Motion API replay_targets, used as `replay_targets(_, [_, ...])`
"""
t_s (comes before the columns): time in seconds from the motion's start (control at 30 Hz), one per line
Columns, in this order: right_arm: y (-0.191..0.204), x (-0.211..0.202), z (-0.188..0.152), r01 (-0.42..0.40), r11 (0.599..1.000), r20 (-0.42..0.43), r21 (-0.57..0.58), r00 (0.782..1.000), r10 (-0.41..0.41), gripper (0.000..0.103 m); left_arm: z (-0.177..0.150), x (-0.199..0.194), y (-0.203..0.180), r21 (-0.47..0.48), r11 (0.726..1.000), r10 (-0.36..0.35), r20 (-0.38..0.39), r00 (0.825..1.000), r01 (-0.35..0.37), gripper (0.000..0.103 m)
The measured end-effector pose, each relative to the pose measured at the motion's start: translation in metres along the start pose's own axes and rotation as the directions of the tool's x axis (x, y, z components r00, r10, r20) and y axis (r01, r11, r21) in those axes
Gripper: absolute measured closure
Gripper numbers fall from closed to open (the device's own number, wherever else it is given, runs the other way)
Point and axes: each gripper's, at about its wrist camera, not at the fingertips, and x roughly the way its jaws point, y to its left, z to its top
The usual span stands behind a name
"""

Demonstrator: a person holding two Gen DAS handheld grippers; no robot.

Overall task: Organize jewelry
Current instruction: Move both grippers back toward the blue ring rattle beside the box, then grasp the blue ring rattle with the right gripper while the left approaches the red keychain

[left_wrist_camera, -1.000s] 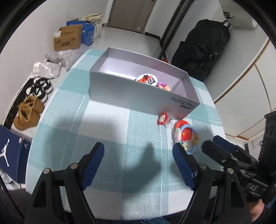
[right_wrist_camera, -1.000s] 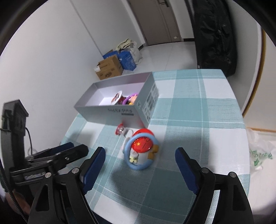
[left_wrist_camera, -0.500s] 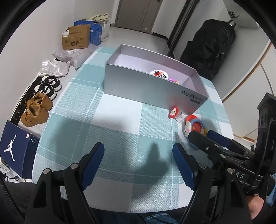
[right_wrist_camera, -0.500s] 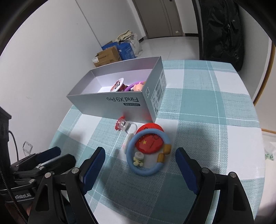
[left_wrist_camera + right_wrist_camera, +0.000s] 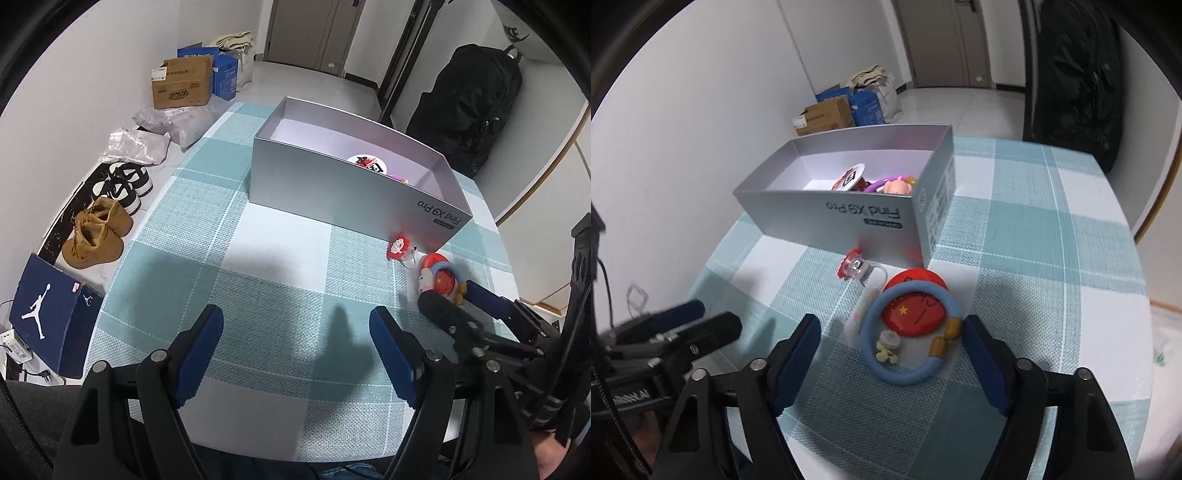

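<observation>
A blue bead bracelet lies on the checked tablecloth around a red star badge. My right gripper hangs low over it with a finger on each side. Its jaws are closing, and the pads stand just clear of the ring. A small red flower charm lies close to the silver box, which holds a round badge, a purple ring and a pink figure. My left gripper is open over bare cloth, nothing between its fingers. The left wrist view shows the right gripper at the bracelet.
The silver box stands at the far side of the round table. On the floor to the left are shoes, a dark blue shoebox and cardboard boxes. A black backpack stands behind the table.
My right gripper has moved forward and down until its fingers flank the blue bracelet, and its jaws have narrowed. In the left wrist view, the box has shifted away; that gripper stays open.
</observation>
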Motion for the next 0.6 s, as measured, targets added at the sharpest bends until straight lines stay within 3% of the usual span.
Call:
replay_targets(0.13, [0.005,0.001,-0.003,0.065,0.997,0.002,-0.046,0.998,-0.065,0.044,0.001,0.001,0.001,-0.007,1.0,0.0,-0.001,1.0,0.0,0.025])
replay_targets(0.2, [0.005,0.001,-0.004,0.071,0.996,0.001,-0.058,0.997,-0.071,0.044,0.002,0.002,0.002,-0.016,1.0,-0.003,-0.004,1.0,0.003,0.025])
replay_targets(0.5, [-0.011,-0.008,-0.006,0.011,1.0,-0.003,0.004,1.0,-0.011,0.044,0.001,0.002,-0.007,0.003,1.0,-0.021,0.005,1.0,0.021,0.025])
replay_targets(0.6, [-0.018,-0.016,-0.003,-0.044,0.997,0.007,0.068,0.999,0.044,0.044,0.001,0.002,-0.006,0.003,0.998,-0.062,0.0,0.998,0.062,0.025])
